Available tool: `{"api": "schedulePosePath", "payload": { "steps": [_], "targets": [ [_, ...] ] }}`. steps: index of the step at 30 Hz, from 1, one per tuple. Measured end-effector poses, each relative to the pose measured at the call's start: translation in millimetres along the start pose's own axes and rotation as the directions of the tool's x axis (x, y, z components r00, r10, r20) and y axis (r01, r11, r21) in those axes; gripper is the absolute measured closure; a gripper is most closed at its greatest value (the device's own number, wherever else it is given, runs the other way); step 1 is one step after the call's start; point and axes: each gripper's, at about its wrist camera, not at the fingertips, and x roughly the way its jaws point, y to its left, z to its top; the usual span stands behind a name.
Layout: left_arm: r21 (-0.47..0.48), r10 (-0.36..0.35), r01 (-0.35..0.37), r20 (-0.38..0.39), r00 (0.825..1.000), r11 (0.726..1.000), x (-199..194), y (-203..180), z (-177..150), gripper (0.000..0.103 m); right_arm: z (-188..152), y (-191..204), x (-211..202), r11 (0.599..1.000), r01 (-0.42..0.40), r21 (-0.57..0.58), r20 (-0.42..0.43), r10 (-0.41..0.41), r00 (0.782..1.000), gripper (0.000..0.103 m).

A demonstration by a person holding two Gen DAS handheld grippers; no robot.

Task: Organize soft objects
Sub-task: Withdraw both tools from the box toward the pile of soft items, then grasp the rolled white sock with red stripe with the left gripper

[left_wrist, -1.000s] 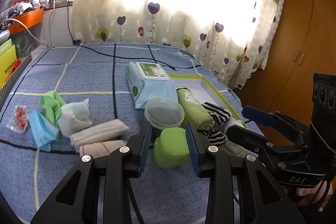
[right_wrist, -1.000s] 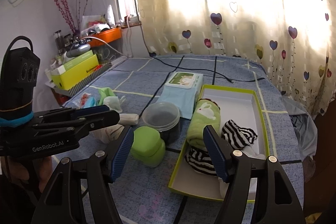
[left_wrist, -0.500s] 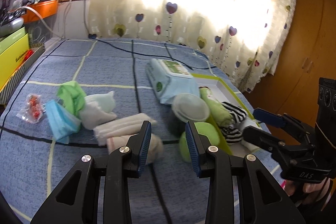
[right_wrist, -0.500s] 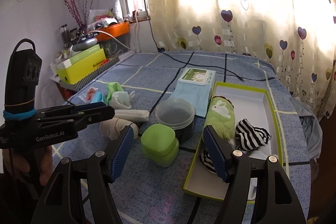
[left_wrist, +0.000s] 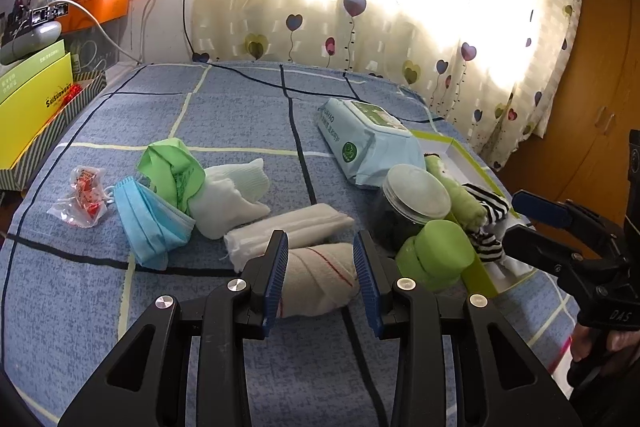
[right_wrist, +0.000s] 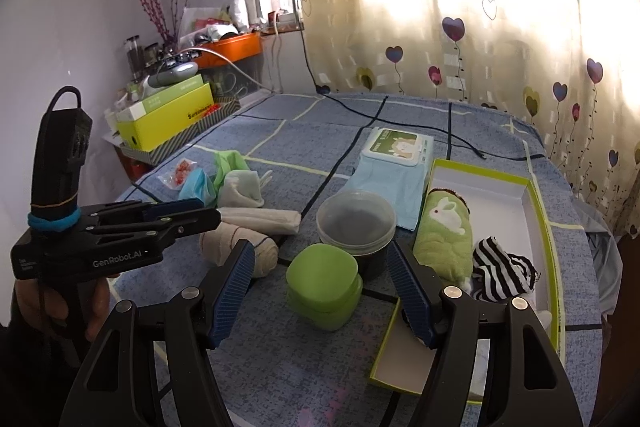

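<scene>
My left gripper (left_wrist: 320,279) is open with its blue pads on either side of a rolled beige cloth with a red stripe (left_wrist: 316,283), which lies on the blue bedspread; it also shows in the right wrist view (right_wrist: 236,247). A folded white cloth (left_wrist: 288,227), a white sock (left_wrist: 232,199), a green cloth (left_wrist: 172,167) and a blue face mask (left_wrist: 148,219) lie behind it. A green-rimmed white box (right_wrist: 536,211) holds a green rabbit towel (right_wrist: 444,231) and a striped sock (right_wrist: 500,271). My right gripper (right_wrist: 320,291) is open and empty above a green container (right_wrist: 324,283).
A clear lidded jar (right_wrist: 356,223) and a wet wipes pack (right_wrist: 396,155) stand near the box. A red snack packet (left_wrist: 84,195) lies at the left. Yellow boxes (right_wrist: 168,119) and an orange shelf (right_wrist: 228,51) are beside the bed. A black cable (left_wrist: 292,87) crosses the far bedspread.
My left gripper has swung left from the green container and come down around the rolled beige cloth. My right gripper has shifted slightly left and stays open.
</scene>
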Motion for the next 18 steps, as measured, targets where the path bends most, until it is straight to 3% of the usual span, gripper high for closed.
{"api": "schedulePosePath", "payload": {
  "steps": [2,5,12,18],
  "targets": [
    [0.044,0.006,-0.006,0.006,1.000,0.999,1.9,-0.9,2.7,0.067,0.3,-0.1,1.2,1.000,-0.002,0.000,0.000,0.002,1.000,0.034],
    [0.128,-0.008,0.009,-0.005,1.000,0.992,6.6,-4.7,5.8,0.049,1.2,-1.1,4.5,1.000,-0.001,0.004,-0.003,0.001,1.000,0.034],
    [0.312,-0.037,0.063,-0.089,0.995,0.948,20.6,-15.2,-2.6,0.048,4.4,-1.4,13.1,1.000,-0.006,0.004,-0.011,0.006,1.000,0.034],
    [0.431,0.020,0.031,-0.113,0.993,0.902,34.0,-26.3,-12.9,0.048,6.4,0.2,18.5,1.000,-0.015,-0.002,-0.020,0.015,1.000,0.034]
  ]
}}
